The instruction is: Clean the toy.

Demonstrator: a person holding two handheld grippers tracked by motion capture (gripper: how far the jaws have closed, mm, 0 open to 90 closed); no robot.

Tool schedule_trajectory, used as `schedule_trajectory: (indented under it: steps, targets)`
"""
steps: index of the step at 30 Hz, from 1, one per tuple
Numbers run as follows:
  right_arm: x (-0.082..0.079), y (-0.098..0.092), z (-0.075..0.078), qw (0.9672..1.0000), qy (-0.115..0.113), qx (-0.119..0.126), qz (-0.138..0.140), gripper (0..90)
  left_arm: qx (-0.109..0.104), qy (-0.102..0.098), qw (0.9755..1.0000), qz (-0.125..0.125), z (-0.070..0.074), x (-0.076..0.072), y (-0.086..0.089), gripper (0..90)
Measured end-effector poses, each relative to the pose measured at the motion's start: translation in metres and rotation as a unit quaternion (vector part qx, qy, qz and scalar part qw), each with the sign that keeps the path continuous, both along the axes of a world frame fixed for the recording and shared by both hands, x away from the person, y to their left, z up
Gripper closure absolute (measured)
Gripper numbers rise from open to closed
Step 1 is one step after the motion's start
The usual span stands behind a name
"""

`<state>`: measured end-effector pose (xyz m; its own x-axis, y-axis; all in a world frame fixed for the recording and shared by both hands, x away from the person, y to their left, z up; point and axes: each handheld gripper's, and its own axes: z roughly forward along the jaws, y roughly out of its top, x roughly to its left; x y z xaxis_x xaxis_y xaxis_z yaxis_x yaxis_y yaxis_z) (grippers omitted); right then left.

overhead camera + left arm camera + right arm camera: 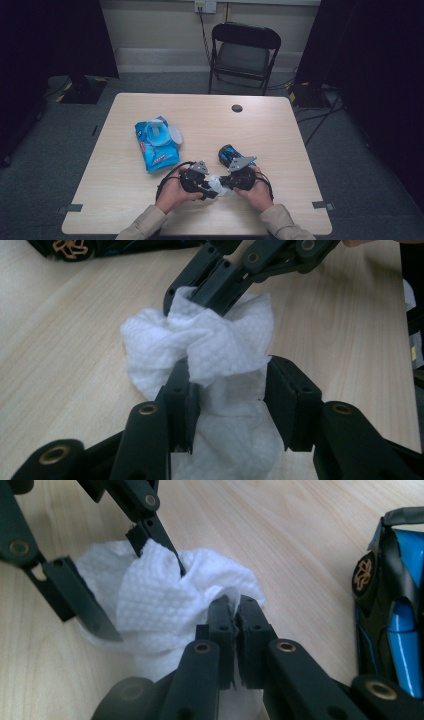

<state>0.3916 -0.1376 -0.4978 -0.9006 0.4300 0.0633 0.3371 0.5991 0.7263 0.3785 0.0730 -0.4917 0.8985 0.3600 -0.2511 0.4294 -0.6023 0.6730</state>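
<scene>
A: What are the two hands working on?

B: A crumpled white wet wipe with a dimpled texture [220, 186], held just above the pale wooden counter [280, 135] at its near edge, between the two tools. The right hand-held gripper [235, 611] has its jaws pressed together on a fold of the wipe. The left hand-held gripper [227, 390] stands spread, its jaws on either side of the wipe's lower bunch without pressing on it.

A: So one tool alone carries it?

B: By the look of it, yes; the right pinch is the only firm hold.

A: How will the wipe handle?

B: I judge it very light, limp and soft. It has no stiffness, so it sags and folds wherever it isn't gripped. Being damp, it may cling to itself and to the jaws, and a hard tug could stretch or tear it.

A: Where is the best place to take hold?

B: At a free edge or corner away from the right pinch, so the two grips can pull the sheet flat. Grabbing the thick middle bunch only keeps it wadded.

A: Anything nearby?

B: A blue and black toy car [231, 156] just beyond the right hand, and a blue pack of wipes with its white lid open [156, 142] farther left.
</scene>
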Motion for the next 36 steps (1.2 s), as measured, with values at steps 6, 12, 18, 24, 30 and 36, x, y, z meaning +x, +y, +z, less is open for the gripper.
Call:
schedule_trajectory:
  steps: [6, 12, 18, 24, 30, 36]
  targets:
    - [0.001, 0.008, 0.001, 1.0000, -0.002, 0.001, 0.010, 86.5, 0.017, -0.036, 0.9992, 0.009, -0.001, 0.001, 0.000, 77.8]
    - [0.003, 0.004, 0.007, 1.0000, -0.007, 0.003, 0.001, 69.3, 0.023, -0.044, 0.9983, 0.032, 0.000, 0.001, 0.005, 87.8]
    - [0.015, -0.020, 0.026, 0.9972, -0.026, 0.040, -0.058, 43.2, 0.045, -0.060, 0.9961, 0.046, 0.003, 0.004, 0.019, 87.9]
    - [0.030, -0.028, 0.034, 0.9925, -0.056, 0.031, -0.105, 28.4, 0.037, -0.056, 0.9959, 0.061, 0.001, 0.005, 0.030, 87.7]
    - [0.051, -0.019, 0.027, 0.9918, -0.038, -0.005, -0.121, 19.5, 0.029, -0.056, 0.9958, 0.066, 0.000, 0.003, 0.037, 87.6]
    - [0.068, -0.010, 0.013, 0.9915, -0.017, -0.035, -0.124, 16.3, 0.022, -0.055, 0.9959, 0.069, -0.002, 0.003, 0.039, 87.4]
